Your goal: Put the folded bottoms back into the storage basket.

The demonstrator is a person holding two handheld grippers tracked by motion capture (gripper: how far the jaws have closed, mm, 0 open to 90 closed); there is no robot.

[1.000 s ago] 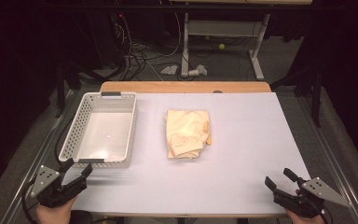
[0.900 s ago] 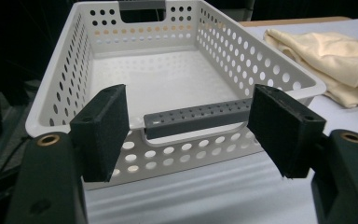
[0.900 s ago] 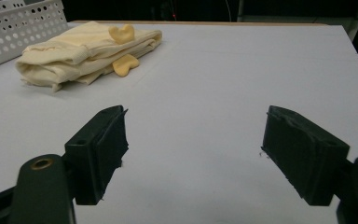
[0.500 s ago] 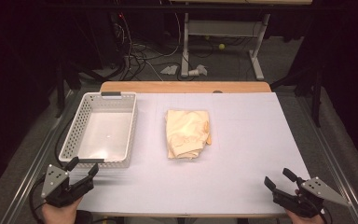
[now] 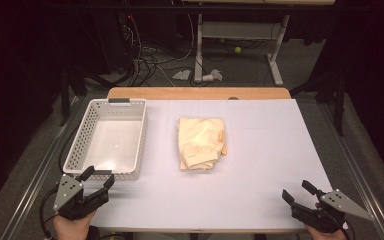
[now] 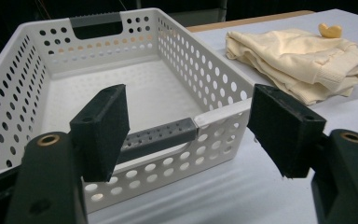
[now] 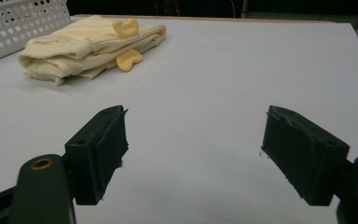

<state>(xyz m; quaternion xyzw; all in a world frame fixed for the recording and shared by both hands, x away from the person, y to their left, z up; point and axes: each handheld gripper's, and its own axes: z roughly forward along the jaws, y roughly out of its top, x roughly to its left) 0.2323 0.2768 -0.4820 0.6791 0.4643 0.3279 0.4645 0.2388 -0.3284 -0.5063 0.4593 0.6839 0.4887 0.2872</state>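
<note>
A folded cream cloth (image 5: 200,142) lies near the middle of the white table (image 5: 260,165); it also appears as the cloth (image 6: 298,58) in the left gripper view and the cloth (image 7: 91,44) in the right gripper view. A white perforated basket (image 5: 107,139) stands at the left, with nothing inside. My left gripper (image 5: 97,180) is open just short of the basket's near end wall (image 6: 168,140), nothing between its jaws. At the front right corner my right gripper (image 5: 297,192) stands open over bare table, well away from the cloth.
A wooden strip (image 5: 200,93) runs along the table's far edge. Beyond it, a dark floor holds cables and a desk frame (image 5: 240,45). Metal rails run along both sides of the table.
My left gripper has shifted to the right along the table's front edge, closer to the basket's near end. The right gripper has stayed where it was.
</note>
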